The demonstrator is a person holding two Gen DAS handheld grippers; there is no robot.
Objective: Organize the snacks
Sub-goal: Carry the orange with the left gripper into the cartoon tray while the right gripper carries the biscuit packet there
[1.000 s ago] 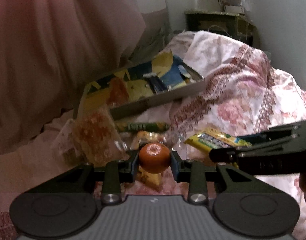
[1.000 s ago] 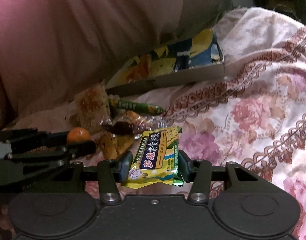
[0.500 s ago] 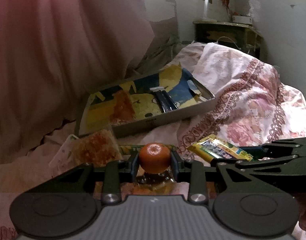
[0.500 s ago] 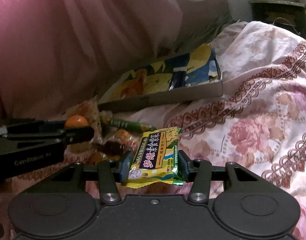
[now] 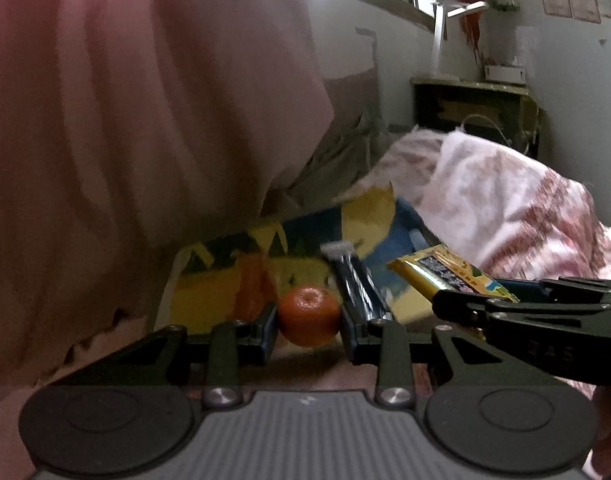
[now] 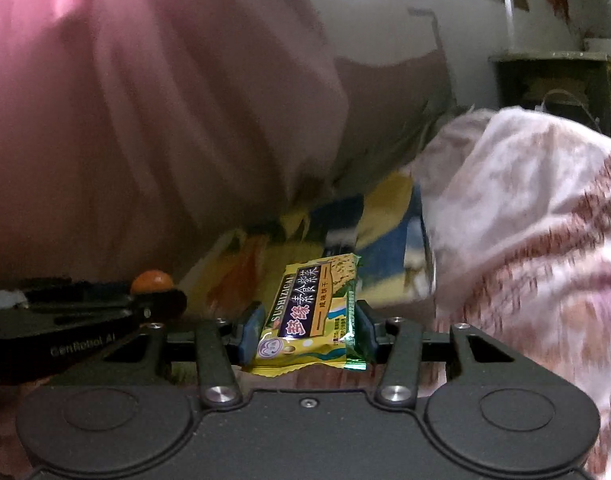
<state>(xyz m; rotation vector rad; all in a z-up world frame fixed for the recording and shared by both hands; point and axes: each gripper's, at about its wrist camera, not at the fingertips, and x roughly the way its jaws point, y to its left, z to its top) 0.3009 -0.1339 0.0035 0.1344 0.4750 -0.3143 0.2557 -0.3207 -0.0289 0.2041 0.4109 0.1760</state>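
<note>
Gripping a small orange [image 5: 308, 315], left gripper [image 5: 308, 322] has jaws clamped on it, right at the near edge of the yellow-blue cardboard tray [image 5: 209, 300]. Right gripper [image 6: 307, 326] jaws clamped on a yellow biscuit packet [image 6: 309, 312], also held before the tray, beside a floral quilt [image 6: 525, 220]. A dark wrapped bar [image 5: 355, 284] lies in the tray.

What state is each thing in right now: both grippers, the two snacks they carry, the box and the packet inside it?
Left gripper: shut on the fruit.
Small round orange fruit: gripped, lifted.
Right gripper: shut on the packet.
Yellow-green biscuit packet: gripped by its sides, lifted.
Shallow yellow-and-blue cardboard box: open.
Dark blue snack packet: lying in the box.
</note>
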